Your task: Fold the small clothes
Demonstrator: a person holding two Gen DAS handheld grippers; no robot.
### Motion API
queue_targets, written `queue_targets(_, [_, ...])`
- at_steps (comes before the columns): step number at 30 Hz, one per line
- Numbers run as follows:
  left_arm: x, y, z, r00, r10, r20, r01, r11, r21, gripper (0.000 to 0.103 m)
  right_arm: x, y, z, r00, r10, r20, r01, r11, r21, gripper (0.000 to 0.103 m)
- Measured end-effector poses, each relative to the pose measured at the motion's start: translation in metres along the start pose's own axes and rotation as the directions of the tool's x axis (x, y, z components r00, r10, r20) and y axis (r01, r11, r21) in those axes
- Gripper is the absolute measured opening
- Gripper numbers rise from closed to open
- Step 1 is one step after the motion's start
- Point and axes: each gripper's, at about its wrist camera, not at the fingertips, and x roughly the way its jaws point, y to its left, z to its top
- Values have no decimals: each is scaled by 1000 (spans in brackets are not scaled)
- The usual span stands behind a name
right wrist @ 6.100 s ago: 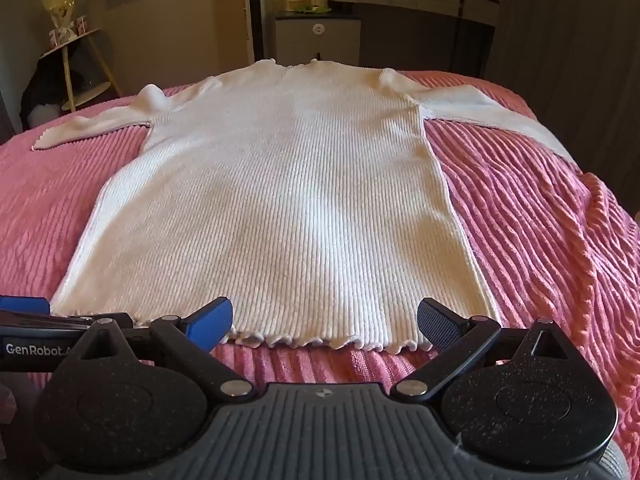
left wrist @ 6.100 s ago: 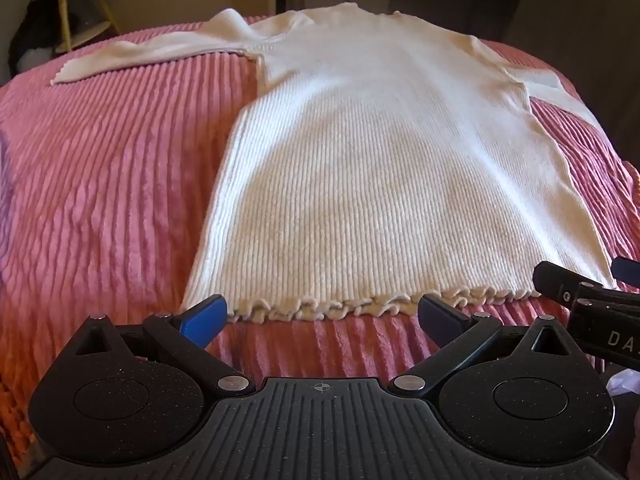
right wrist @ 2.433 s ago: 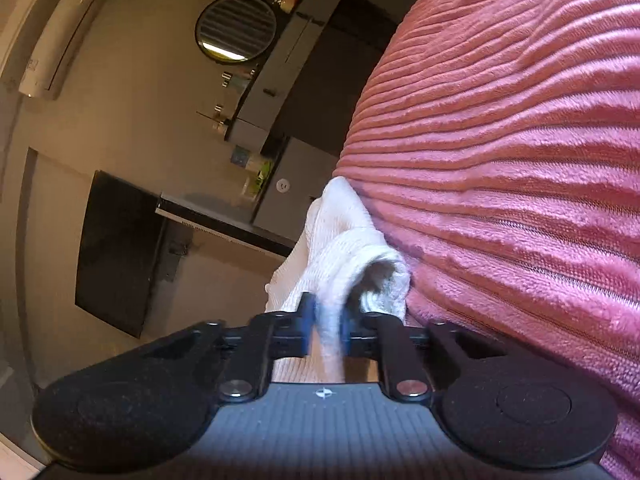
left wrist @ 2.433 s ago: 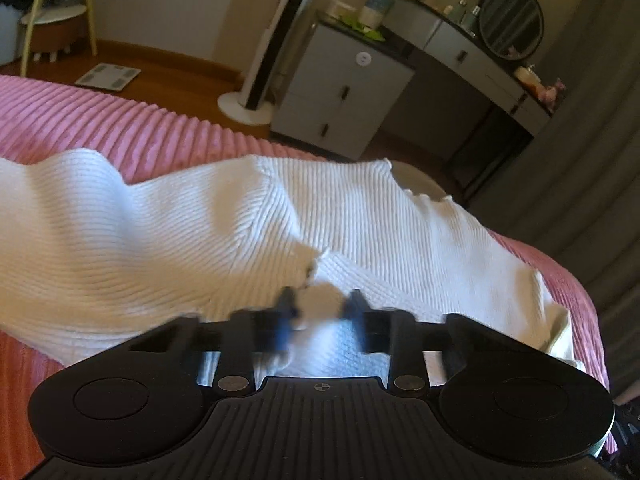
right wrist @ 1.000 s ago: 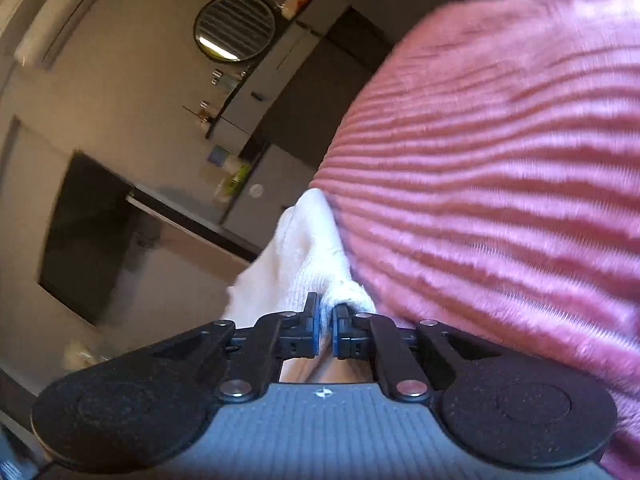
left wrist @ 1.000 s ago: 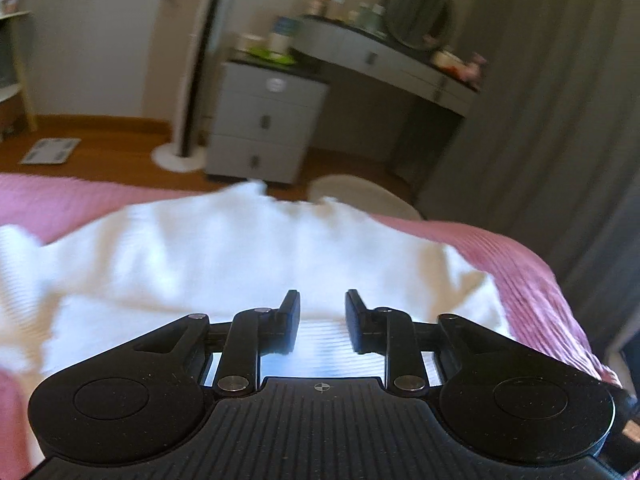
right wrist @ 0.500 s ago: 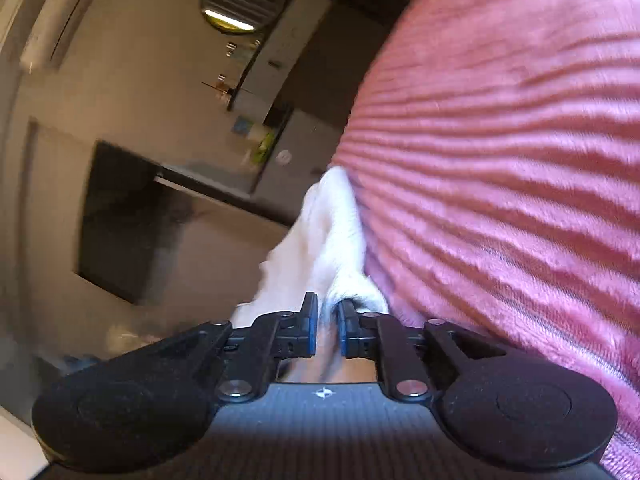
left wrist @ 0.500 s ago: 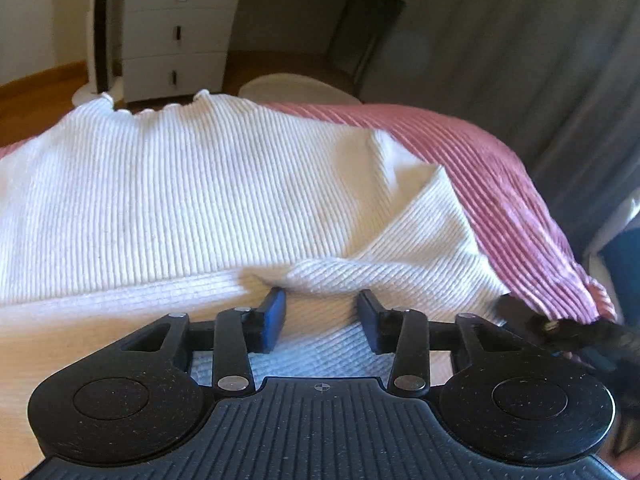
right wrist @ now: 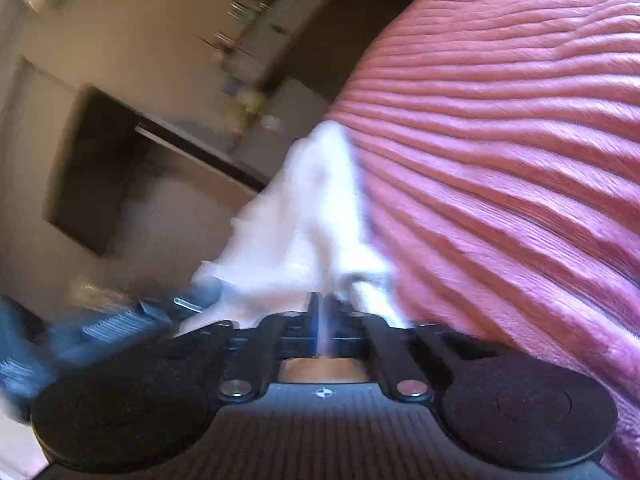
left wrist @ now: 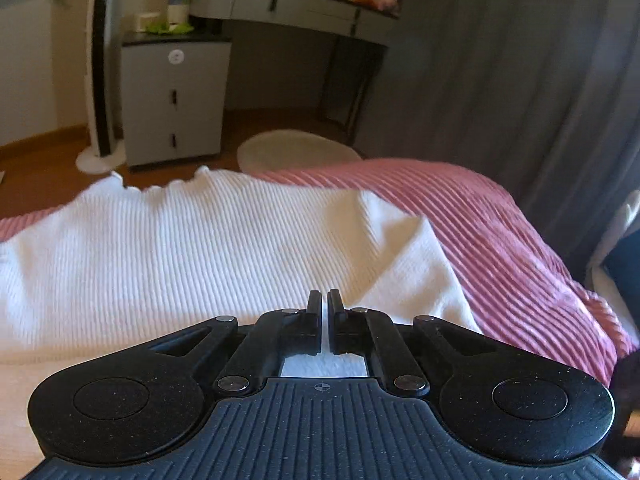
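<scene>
A white ribbed knit sweater (left wrist: 208, 248) lies on the pink ribbed bedspread (left wrist: 492, 232), with a folded layer lying over its body. My left gripper (left wrist: 325, 300) is just above the sweater and its jaws are nearly closed, with only a thin gap and no cloth seen between them. In the tilted, blurred right wrist view, my right gripper (right wrist: 323, 304) is shut on a bunched part of the sweater (right wrist: 316, 216), held up beside the bedspread (right wrist: 500, 160). The left gripper's body (right wrist: 104, 328) shows as a blue blur at lower left.
Beyond the bed's far edge stand a grey drawer cabinet (left wrist: 174, 96), a dressing table with a round mirror (left wrist: 296, 4), a white floor fan pole (left wrist: 98, 64) and a pale round rug (left wrist: 296, 150). Grey curtains (left wrist: 520, 80) hang at the right.
My left gripper's jaws closed from a wide gap to nearly shut and it rose slightly over the sweater. My right gripper moved fast, still shut on the sweater, and the left gripper came into its view.
</scene>
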Motion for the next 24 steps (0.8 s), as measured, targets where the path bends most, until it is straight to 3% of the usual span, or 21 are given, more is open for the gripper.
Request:
queue_targets(2, [8,5,7,1000,-9,-24,9,1000,-11,19,-1,2,1,1000,-6,3,6,1000,-1,0])
queue_targets(4, [23,7,10,996,-46,-71,45,999,-12,54,-1,3,-2,1000,1,13,-1,1000,4,0])
queue_targets(8, [53,1,9,991,-36,-126,40,999,28,59,-6,6,-3,999,11,48,-10,1000,-28,0])
queue_targets(11, [65,0,6,989,-59,-138,63,998,23,56,-10,5,-1,998,11,55,-8,999,-46,1])
queue_targets(13, [66,2,6,989,-83,-122,85,996,12,33,-10,4,-1,998,18,58,-15,999,-44,1])
queue_targets(16, [64,1,5,994,-67,-86,69,997,23,14,-10,6,-2,998,19,66,-16,999,-50,2])
queue_targets(20, [57,-14,-3,1000,27,8,-28,991,133,12,-9,10,-4,997,13,78,-7,997,-77,2])
queue_targets(24, [53,-24,-6,981,159,115,-178,967,181,12,-10,15,-6,996,1,85,8,995,-101,3])
